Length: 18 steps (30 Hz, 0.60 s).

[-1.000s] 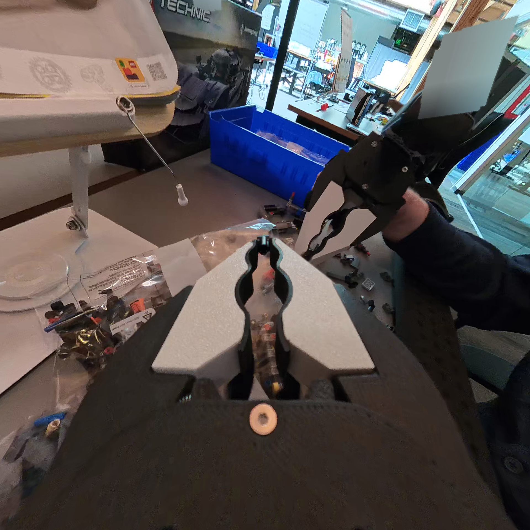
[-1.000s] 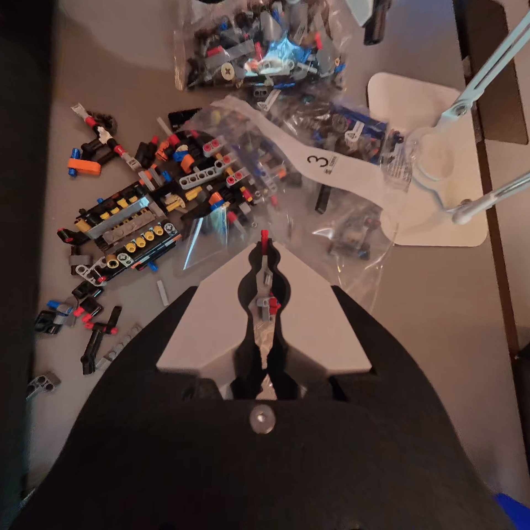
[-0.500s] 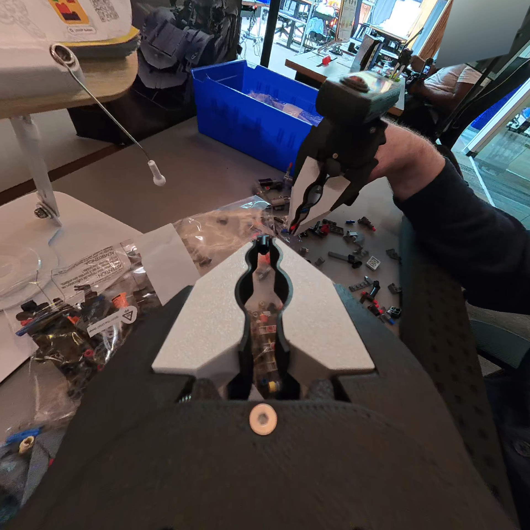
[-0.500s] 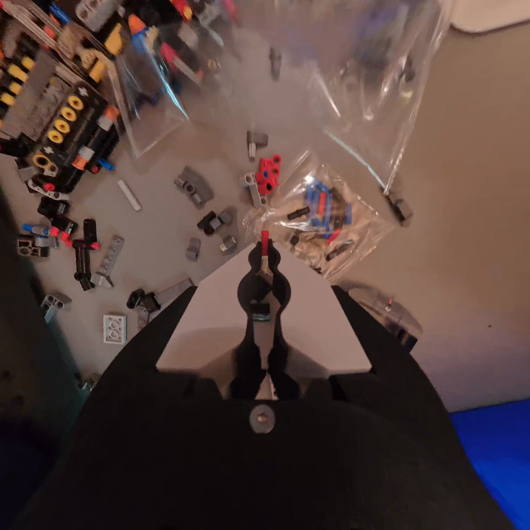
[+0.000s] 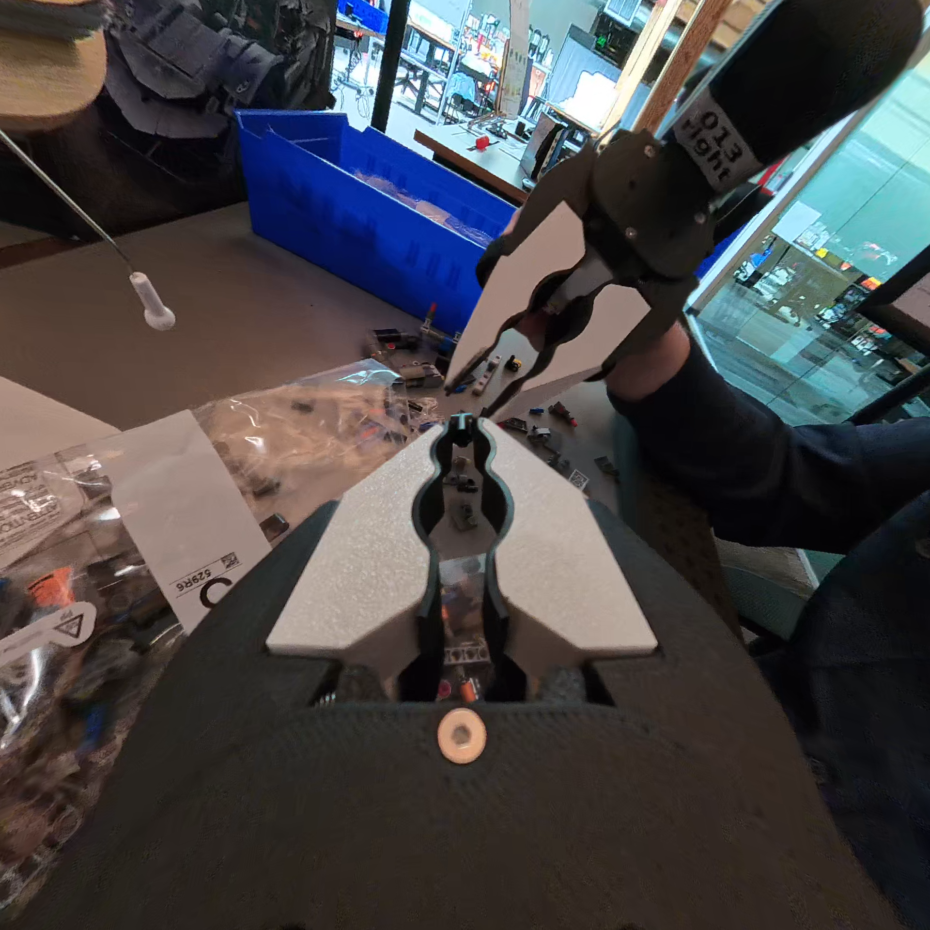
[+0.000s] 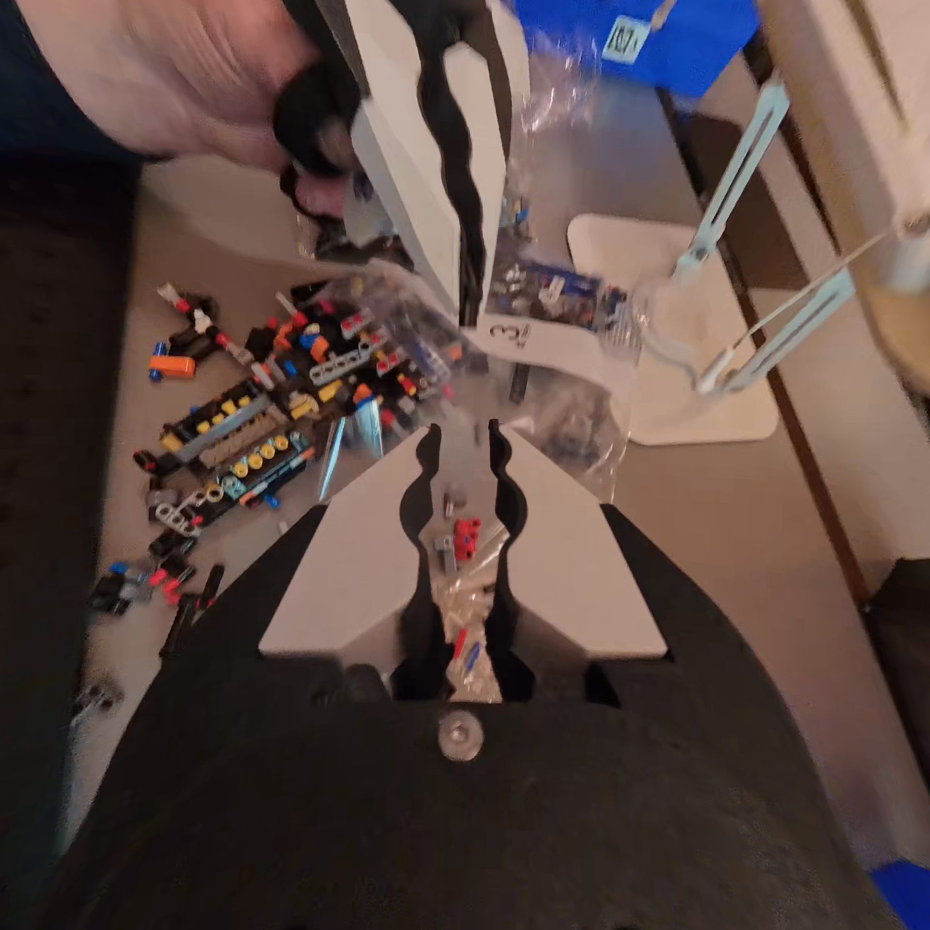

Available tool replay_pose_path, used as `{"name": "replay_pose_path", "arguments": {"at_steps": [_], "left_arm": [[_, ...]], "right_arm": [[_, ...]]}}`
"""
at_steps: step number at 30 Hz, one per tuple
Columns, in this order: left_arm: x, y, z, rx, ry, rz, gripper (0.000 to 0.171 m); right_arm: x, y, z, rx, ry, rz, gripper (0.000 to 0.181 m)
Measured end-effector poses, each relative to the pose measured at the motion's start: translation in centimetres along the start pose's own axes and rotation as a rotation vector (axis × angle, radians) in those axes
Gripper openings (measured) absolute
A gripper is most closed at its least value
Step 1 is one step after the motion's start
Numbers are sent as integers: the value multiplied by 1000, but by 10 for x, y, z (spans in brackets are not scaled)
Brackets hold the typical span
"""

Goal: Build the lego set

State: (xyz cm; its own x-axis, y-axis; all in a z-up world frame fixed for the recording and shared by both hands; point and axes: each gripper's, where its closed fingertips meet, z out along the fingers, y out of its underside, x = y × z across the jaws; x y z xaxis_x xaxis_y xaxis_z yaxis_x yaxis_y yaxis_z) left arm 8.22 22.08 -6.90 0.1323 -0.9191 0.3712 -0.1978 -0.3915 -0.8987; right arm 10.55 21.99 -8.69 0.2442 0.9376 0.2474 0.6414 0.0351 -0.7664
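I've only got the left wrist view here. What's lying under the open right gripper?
Observer: Seen between the fingers of the right gripper, a red piece lies on the table with a grey piece against it, next to a small clear bag.
Operator: Where's the part-built model?
Observer: The black and yellow model lies left of those fingers in the right wrist view, clear of them.
Operator: Any loose pieces beyond it?
Observer: An orange piece lies loose past the model's far end.
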Motion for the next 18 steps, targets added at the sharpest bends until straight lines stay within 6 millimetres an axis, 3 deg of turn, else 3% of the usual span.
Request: {"name": "replay_pose_path", "arguments": {"at_steps": [1, 8, 18], "left_arm": [[1, 0, 2, 2, 11, -7, 5], [3, 3, 10, 3, 26, -25, 5], [6, 1, 10, 16, 62, -47, 11]], "right_arm": [[1, -7, 3, 14, 34, -21, 16], [2, -22, 17, 36, 120, -86, 18], [1, -18, 16, 10, 130, -107, 4]]}}
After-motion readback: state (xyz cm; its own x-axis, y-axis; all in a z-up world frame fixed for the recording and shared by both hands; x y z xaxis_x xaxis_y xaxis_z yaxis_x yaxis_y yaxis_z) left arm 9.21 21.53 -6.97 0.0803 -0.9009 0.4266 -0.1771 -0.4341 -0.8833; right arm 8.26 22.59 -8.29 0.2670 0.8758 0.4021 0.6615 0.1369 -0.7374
